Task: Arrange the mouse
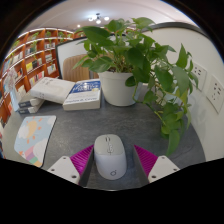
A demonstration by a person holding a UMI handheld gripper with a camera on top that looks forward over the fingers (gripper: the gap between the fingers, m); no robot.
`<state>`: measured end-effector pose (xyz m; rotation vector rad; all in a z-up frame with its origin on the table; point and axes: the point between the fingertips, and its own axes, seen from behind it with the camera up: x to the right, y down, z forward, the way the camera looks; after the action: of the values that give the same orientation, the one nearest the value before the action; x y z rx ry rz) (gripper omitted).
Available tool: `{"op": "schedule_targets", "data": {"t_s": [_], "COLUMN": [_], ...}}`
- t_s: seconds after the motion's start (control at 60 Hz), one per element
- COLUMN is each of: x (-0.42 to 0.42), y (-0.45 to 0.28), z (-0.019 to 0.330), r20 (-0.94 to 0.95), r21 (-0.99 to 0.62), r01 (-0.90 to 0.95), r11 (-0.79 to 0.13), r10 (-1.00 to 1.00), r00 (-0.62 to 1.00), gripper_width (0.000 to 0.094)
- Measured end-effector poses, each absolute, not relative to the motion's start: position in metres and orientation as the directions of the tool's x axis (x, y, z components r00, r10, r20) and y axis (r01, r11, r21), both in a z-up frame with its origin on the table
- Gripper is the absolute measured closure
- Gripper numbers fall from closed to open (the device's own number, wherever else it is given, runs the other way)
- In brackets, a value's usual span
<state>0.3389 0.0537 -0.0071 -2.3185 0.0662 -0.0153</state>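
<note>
A white wireless mouse [110,156] lies flat on the grey table [70,128], its wheel end pointing away from me. It stands between the two pink pads of my gripper [113,151]. The left pad [82,158] comes close to the mouse's side, and a narrow strip of table shows between the mouse and the right pad [146,158]. The gripper is open around the mouse, which rests on the table by its own weight.
A potted green plant in a white pot [118,88] stands beyond the mouse, its vines trailing down the right side. Two books [82,95] lie left of the pot. A pale patterned mat [32,138] lies at front left. Bookshelves [35,55] stand far left.
</note>
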Motion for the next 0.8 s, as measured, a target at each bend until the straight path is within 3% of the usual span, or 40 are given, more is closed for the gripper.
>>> {"op": "schedule_targets", "data": {"t_s": [0.083, 0.117, 0.217, 0.367, 0.433, 0.667, 0.8], "x": [0.341, 0.343, 0.345, 0.343, 0.335, 0.276, 0.213], "y": [0.058, 0.060, 0.062, 0.060, 0.055, 0.069, 0.080], "z": [-0.007, -0.007, -0.007, -0.010, -0.002, 0.176, 0.244], "r20": [-0.017, -0.018, -0.002, 0.009, -0.005, 0.062, 0.088], "r21": [-0.733, -0.735, -0.736, -0.702, -0.666, -0.830, -0.889], "r01": [-0.067, -0.076, -0.078, -0.082, -0.102, -0.037, 0.010], "r11": [-0.677, -0.674, -0.673, -0.708, -0.739, -0.556, -0.458], "r10": [-0.081, -0.092, -0.113, -0.124, -0.132, -0.157, -0.150], "r00": [0.997, 0.996, 0.994, 0.992, 0.991, 0.986, 0.985], "gripper_width": [0.0309, 0.0413, 0.0437, 0.0554, 0.0557, 0.0557, 0.0558]}}
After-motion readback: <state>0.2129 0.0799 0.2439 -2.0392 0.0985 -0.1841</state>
